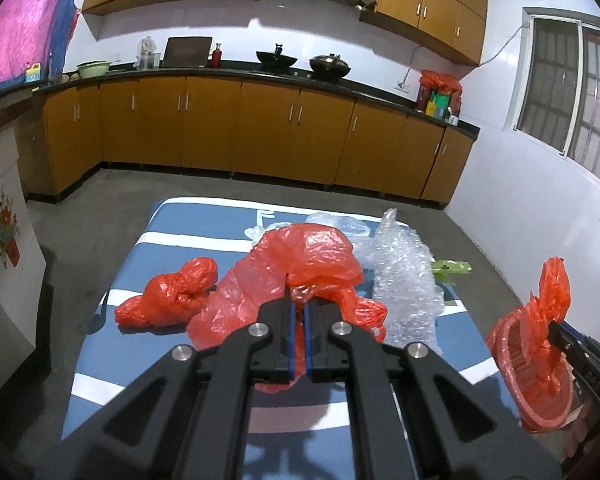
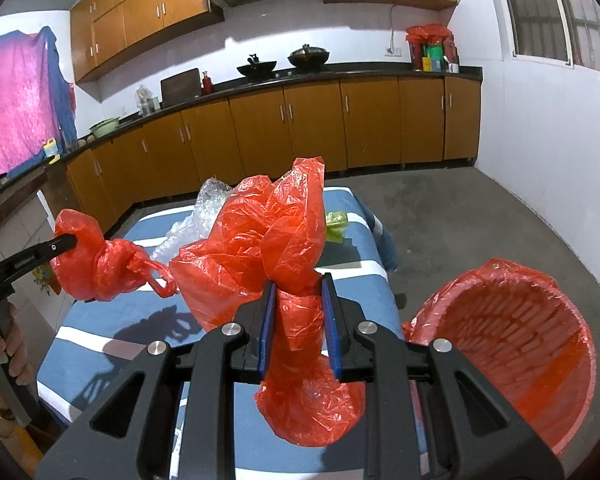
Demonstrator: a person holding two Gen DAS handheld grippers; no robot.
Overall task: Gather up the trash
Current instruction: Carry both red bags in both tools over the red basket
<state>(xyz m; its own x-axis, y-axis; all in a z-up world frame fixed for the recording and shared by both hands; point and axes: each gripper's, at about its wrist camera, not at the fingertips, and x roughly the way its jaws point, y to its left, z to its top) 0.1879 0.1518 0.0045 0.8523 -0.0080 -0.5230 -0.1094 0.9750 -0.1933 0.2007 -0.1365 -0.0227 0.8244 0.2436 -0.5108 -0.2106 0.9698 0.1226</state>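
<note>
My left gripper [image 1: 298,308] is shut on a crumpled red plastic bag [image 1: 300,264] and holds it above the blue-and-white table [image 1: 172,232]; it shows in the right wrist view [image 2: 66,242] with its bag [image 2: 100,264] hanging. My right gripper [image 2: 298,284] is shut on another red plastic bag [image 2: 268,232], held up left of a red basket bin lined with a red bag [image 2: 508,344]. A small red bag [image 1: 168,296], bubble wrap [image 1: 404,272], clear plastic [image 1: 336,222] and a green scrap [image 1: 452,268] lie on the table.
The bin also shows at the right edge in the left wrist view [image 1: 528,364], beside the table. Brown kitchen cabinets [image 1: 240,132] with a black counter line the back wall. Grey concrete floor [image 2: 480,216] surrounds the table. A white cabinet [image 1: 4,248] stands left.
</note>
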